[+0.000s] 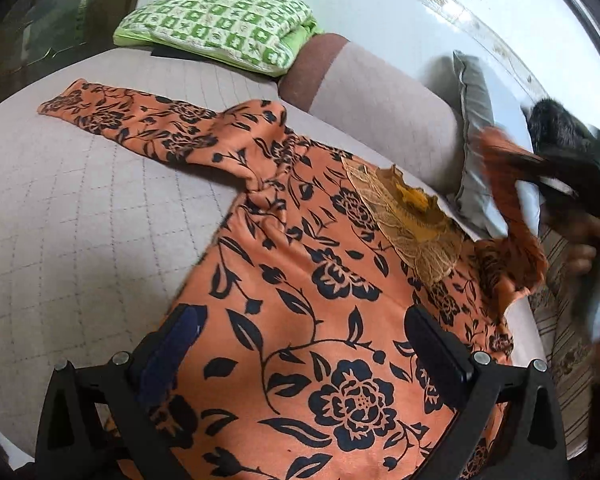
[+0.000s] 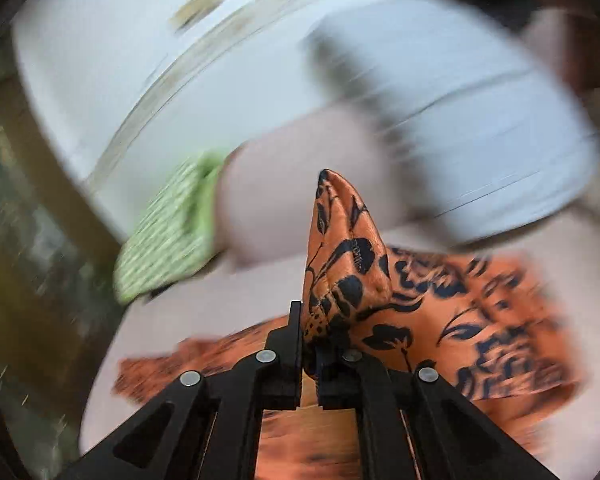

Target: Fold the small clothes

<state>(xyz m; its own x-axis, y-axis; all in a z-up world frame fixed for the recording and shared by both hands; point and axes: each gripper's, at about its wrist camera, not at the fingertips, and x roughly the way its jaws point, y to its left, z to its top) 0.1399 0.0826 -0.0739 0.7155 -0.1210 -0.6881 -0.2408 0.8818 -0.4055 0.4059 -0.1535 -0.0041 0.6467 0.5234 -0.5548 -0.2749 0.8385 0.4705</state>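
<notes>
Shirt: orange flowered shirt spread on grey sofa, lower centre of frame
Left gripper: jaws wide apart over shirt, holding nothing
Right gripper: clamped on sleeve, right edge, blurred
Nearby: green pillow upper left, grey cushion upper right

My right gripper has its fingers pressed together on a fold of the orange floral garment, which stands up in a peak. The rest of it lies blurred on the pale quilted sofa. A green checked pillow lies beyond.
</notes>
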